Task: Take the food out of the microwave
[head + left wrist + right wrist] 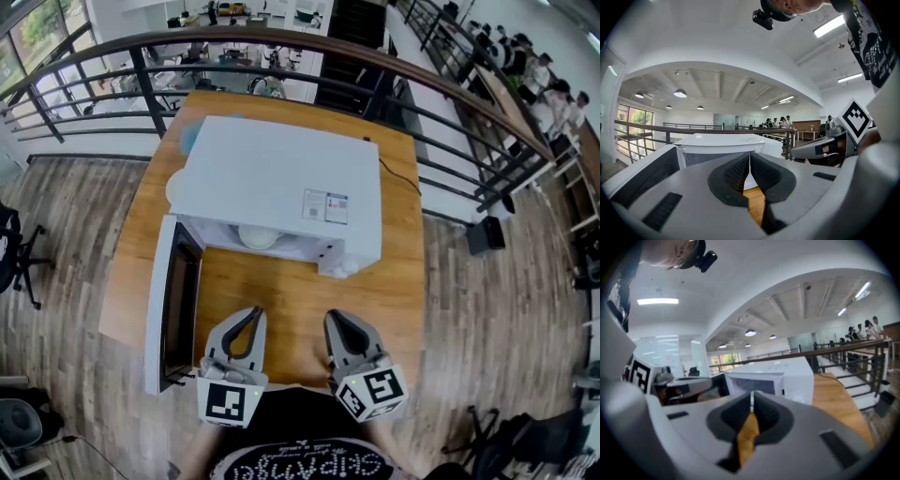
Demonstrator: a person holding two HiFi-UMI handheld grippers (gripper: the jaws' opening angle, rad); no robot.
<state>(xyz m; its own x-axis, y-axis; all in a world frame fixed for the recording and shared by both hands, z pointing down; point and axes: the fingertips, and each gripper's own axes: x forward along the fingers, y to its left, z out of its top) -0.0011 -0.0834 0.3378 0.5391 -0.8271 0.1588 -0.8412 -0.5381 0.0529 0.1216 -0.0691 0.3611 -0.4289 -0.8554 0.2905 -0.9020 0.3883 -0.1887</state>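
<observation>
White and dome-shaped, the dish of food (258,236) sits inside the microwave (272,178), just behind the front edge of the cavity. From the head view only its rounded top shows under the oven's roof. The microwave is a smooth white box with a small printed label (325,205) on its lid and pale knobs (340,267) at the front right corner. Its door (173,309), white-framed with a dark window, is swung fully out to the left, so nothing blocks the opening. The oven stands on a wooden table (291,300) with a warm, streaked grain. Bare wood lies between the cavity and the two tools.

The left gripper (249,319) and the right gripper (337,323) hover side by side over the near edge of the table, well short of the dish. Each has its grey, ribbed jaws pressed together with nothing between them.

Behind the oven's left side lie a pale blue round thing (190,137) and a white round one (172,187), both partly hidden. A dark cable (401,176) trails off the right rear. Beyond the table runs a dark metal railing (281,42) with a brown handrail.
</observation>
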